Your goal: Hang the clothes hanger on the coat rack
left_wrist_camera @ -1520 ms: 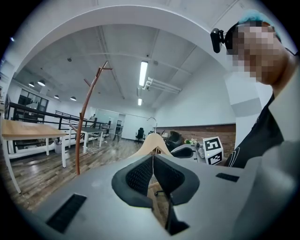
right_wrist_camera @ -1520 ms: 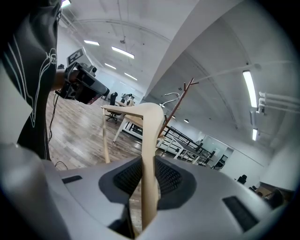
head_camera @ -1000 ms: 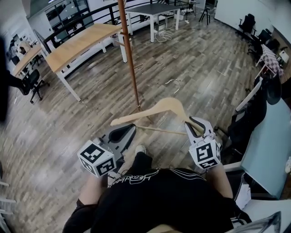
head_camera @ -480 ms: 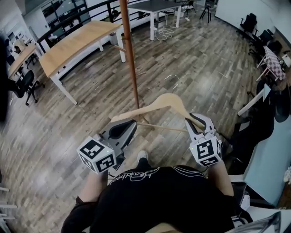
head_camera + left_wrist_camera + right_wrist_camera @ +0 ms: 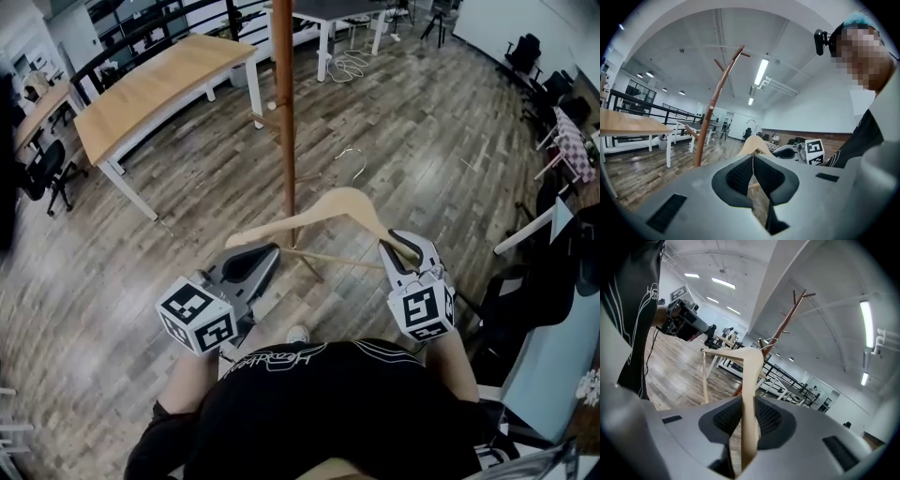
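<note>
Wooden hanger (image 5: 339, 201) in right gripper (image 5: 402, 252) jaws, near coat rack (image 5: 284, 122)

Floor (image 5: 422, 141) is grey-brown wood planks, def worn-looking. Standing on it: the coat rack (image 5: 285, 122) w/ its feet splayed out at the base, a long wood-top table (image 5: 159, 89) on white legs to the left, a dark table (image 5: 328, 9) further back w/ a cable tangle (image 5: 352, 64) lying under it. Black office chairs at far left (image 5: 52, 169) and top right (image 5: 525, 52). Also one shoe (image 5: 298, 333) planted on the planks near the rack's base.
</note>
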`<state>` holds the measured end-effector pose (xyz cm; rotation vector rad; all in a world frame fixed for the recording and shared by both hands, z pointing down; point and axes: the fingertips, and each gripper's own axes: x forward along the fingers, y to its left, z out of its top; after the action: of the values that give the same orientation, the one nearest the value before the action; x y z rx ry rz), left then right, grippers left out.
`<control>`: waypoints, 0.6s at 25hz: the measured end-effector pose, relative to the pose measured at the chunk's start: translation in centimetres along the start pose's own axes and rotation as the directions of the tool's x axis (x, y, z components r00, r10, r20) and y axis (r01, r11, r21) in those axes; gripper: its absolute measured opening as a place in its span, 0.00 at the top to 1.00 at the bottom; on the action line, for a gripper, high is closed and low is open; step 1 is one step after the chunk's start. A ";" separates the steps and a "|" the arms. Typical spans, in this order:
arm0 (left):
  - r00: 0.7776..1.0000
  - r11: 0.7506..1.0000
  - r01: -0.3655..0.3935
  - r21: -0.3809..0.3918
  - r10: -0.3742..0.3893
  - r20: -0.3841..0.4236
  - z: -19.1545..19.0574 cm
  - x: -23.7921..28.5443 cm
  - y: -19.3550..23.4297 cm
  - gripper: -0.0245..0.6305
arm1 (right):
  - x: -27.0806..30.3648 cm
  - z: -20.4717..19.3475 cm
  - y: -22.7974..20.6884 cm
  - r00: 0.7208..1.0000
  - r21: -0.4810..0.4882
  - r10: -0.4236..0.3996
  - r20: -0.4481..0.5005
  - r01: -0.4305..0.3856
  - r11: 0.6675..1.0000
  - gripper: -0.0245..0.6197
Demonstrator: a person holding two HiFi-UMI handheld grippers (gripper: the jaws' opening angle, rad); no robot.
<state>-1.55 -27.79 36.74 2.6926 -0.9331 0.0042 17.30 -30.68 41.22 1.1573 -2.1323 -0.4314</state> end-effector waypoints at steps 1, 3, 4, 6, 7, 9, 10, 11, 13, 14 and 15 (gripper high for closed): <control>1.000 1.000 -0.004 -0.002 0.004 0.002 0.3 0.2 0.9 0.94 | 0.9 0.3 -0.3 1.000 -0.002 0.000 0.003 0.000 1.000 0.79; 1.000 1.000 -0.007 -0.005 0.007 0.002 0.9 0.6 2.7 0.94 | 2.7 1.0 -0.9 1.000 -0.006 0.000 0.010 0.000 1.000 0.79; 1.000 1.000 -0.008 -0.005 0.008 0.001 1.1 0.9 3.4 0.94 | 3.5 1.4 -1.2 1.000 -0.008 0.001 0.014 -0.001 1.000 0.79; 1.000 1.000 -0.011 -0.002 0.011 -0.002 1.5 1.3 4.8 0.94 | 4.9 2.0 -1.9 1.000 -0.006 -0.002 0.019 0.002 1.000 0.79; 1.000 1.000 -0.012 0.000 0.012 -0.002 1.7 1.5 5.3 0.94 | 5.5 2.3 -2.2 1.000 -0.001 -0.006 0.021 0.006 1.000 0.79; 1.000 1.000 -0.015 0.002 0.015 0.002 2.2 1.8 6.4 0.94 | 6.5 2.9 -2.9 1.000 0.007 -0.013 0.026 0.013 1.000 0.79; 1.000 1.000 -0.016 0.002 0.016 0.005 2.4 1.9 6.9 0.94 | 7.1 3.2 -3.2 0.999 0.007 -0.016 0.029 0.016 1.000 0.79; 1.000 1.000 -0.018 0.003 0.018 0.008 2.6 2.0 7.4 0.94 | 7.7 3.5 -3.4 0.999 0.004 -0.017 0.033 0.017 1.000 0.79; 1.000 1.000 -0.021 0.004 0.021 0.015 2.9 2.1 8.3 0.94 | 8.8 4.2 -3.6 0.999 -0.006 -0.017 0.043 0.018 1.000 0.79; 1.000 1.000 -0.021 0.005 0.021 0.019 3.0 2.2 8.8 0.94 | 9.3 4.5 -3.7 0.999 -0.012 -0.017 0.048 0.017 1.000 0.79; 1.000 1.000 -0.021 0.007 0.021 0.021 3.2 2.2 9.2 0.94 | 9.8 4.8 -3.8 0.999 -0.020 -0.017 0.052 0.018 1.000 0.79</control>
<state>-5.62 -36.87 36.40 2.6944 -0.9692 -0.0171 12.52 -41.09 39.43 1.1657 -2.1582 -0.4951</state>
